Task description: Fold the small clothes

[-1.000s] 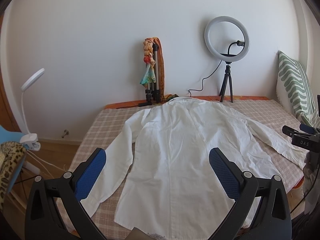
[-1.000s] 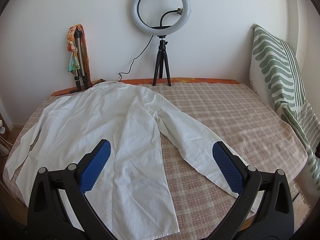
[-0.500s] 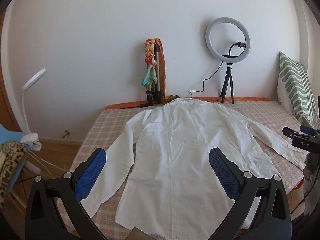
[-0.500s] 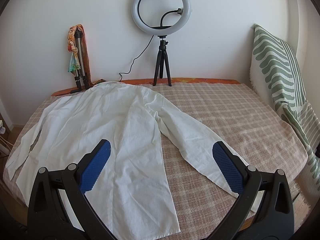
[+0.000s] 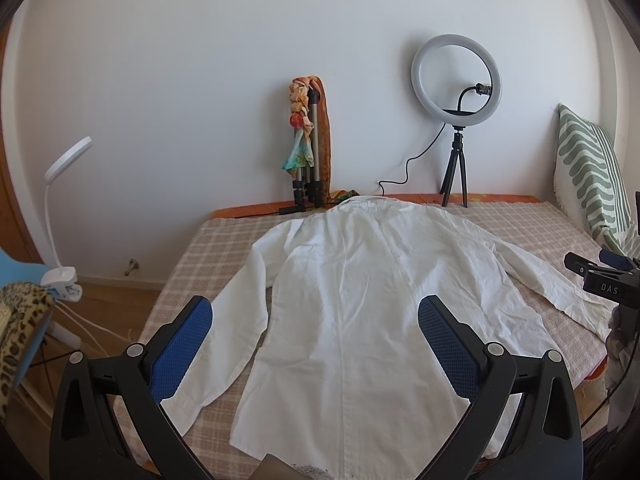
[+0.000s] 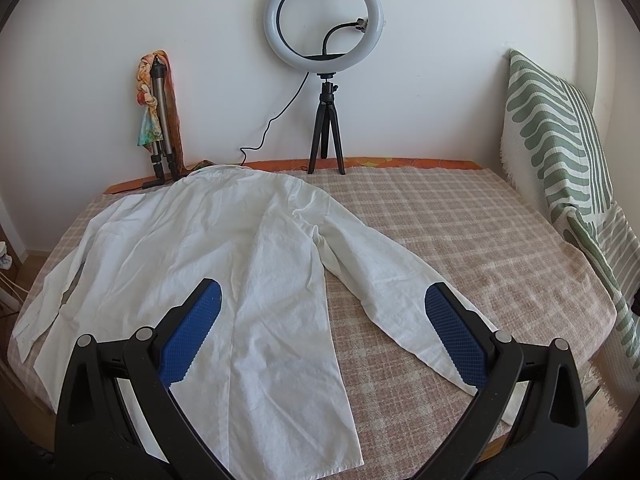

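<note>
A white long-sleeved shirt lies flat, back up, on the checked bed cover, collar toward the far wall, both sleeves spread out and down. It also shows in the right wrist view. My left gripper is open and empty, held above the shirt's lower half near its hem. My right gripper is open and empty, above the gap between the shirt body and its right sleeve. Part of the right gripper shows at the right edge of the left wrist view.
A ring light on a small tripod and a folded tripod with a colourful scarf stand at the wall behind the bed. A green striped cushion leans at the right. A white clip lamp and leopard-print cloth are left of the bed.
The left wrist view has shifted slightly, with the ring light and shirt a little lower and further right in frame. The shirt has not moved. Both grippers stay open.
</note>
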Demonstrator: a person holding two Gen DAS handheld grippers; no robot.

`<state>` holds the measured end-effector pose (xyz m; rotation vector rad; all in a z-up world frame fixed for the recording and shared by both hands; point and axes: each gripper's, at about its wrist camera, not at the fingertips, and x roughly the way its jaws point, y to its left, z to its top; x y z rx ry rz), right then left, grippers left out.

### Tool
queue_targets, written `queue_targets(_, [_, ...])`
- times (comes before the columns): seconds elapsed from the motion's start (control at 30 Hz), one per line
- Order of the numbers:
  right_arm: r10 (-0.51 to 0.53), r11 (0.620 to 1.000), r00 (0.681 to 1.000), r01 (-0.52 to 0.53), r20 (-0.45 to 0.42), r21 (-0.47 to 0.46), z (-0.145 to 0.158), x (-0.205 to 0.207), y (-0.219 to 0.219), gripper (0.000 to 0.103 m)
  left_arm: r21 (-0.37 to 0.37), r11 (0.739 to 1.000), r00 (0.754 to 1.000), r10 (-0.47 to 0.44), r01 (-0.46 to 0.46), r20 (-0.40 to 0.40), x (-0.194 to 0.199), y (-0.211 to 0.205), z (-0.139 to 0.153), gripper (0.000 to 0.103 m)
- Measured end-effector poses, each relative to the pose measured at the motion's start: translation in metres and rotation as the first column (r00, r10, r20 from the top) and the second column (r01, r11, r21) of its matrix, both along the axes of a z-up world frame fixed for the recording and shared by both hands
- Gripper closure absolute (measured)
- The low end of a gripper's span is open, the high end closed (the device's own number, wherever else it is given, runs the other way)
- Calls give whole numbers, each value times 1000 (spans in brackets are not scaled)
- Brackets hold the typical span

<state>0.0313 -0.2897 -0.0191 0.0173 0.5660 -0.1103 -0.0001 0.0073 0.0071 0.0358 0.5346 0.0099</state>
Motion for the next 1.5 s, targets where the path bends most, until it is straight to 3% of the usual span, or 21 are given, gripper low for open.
queue_targets(0.37, [55,998,998,-55,14,13,9,6,25,0,6,1000,1000,17,-17,-9,0,11,-4,0])
queue_targets(0.67, [125,992,992,-125,25,11,13,16,61,0,-15,997,996,70,-70,-47,4,45,-16,1])
queue_targets(0.77, [151,988,988,-151,28,4,14,20,74,0,-63,995,996,70,-74,-55,6,65,-24,1])
queue_targets(0.87, [179,984,983,-180,30,6,14,25,86,0,-199,979,998,23,-34,-54,8,92,-34,1])
queue_targets(0.97, [207,978,978,-207,31,6,14,28,95,0,-227,970,992,68,-90,-104,19,115,-46,3])
queue_targets(1.13, [243,970,970,-243,27,23,14,31,103,0,-205,963,969,129,-172,-210,44,160,-73,19])
queue_targets(1.3, [264,963,964,-265,27,46,15,30,105,0,-351,914,931,69,-203,-359,68,214,-114,19])
queue_targets(1.5, [273,961,962,-273,8,38,8,29,109,0,-389,904,914,3,-177,-407,102,227,-139,19])
